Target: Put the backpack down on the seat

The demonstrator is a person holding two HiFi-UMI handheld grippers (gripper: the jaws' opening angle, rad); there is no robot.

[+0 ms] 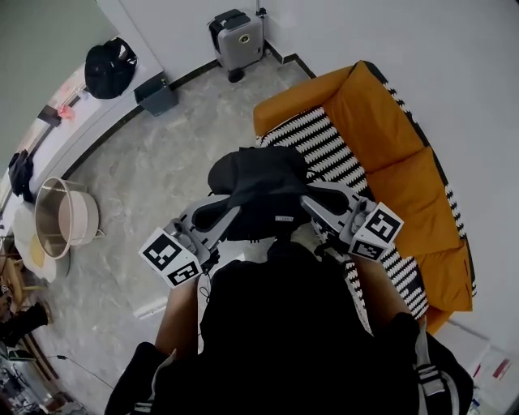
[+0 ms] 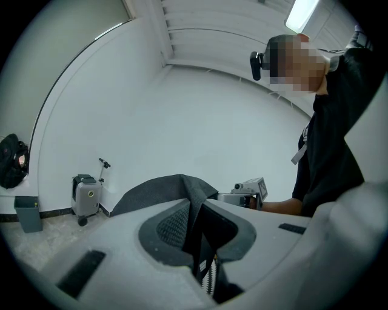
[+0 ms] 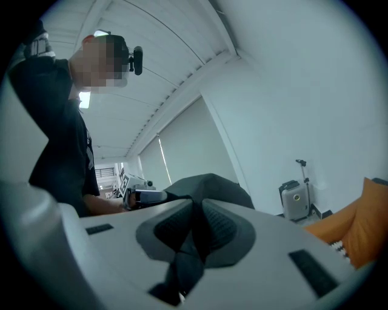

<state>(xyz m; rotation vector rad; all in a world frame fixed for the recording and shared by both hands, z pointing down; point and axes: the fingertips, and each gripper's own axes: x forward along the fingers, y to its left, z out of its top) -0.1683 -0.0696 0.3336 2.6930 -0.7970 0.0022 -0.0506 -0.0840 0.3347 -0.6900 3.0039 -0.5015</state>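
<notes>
I see a pale marbled floor (image 1: 154, 170), plain white walls (image 1: 405, 40), an orange sofa (image 1: 381, 121) along the right wall, a grey suitcase (image 1: 238, 38) in the far corner, a dark bin (image 1: 156, 96) nearby, and a lit ceiling strip (image 2: 301, 13).

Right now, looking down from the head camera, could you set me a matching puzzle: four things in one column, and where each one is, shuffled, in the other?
Things:
1. black fabric backpack
2. orange upholstered sofa
3. grey hard-shell suitcase
4. round pale tub

Places:
A. by the white wall, at the top of the view
B. far left of the view
C. pinched between the left gripper and the right gripper
D. right side, partly under a black-and-white striped cloth

Pairs: 1-C, 2-D, 3-A, 4-B.
</notes>
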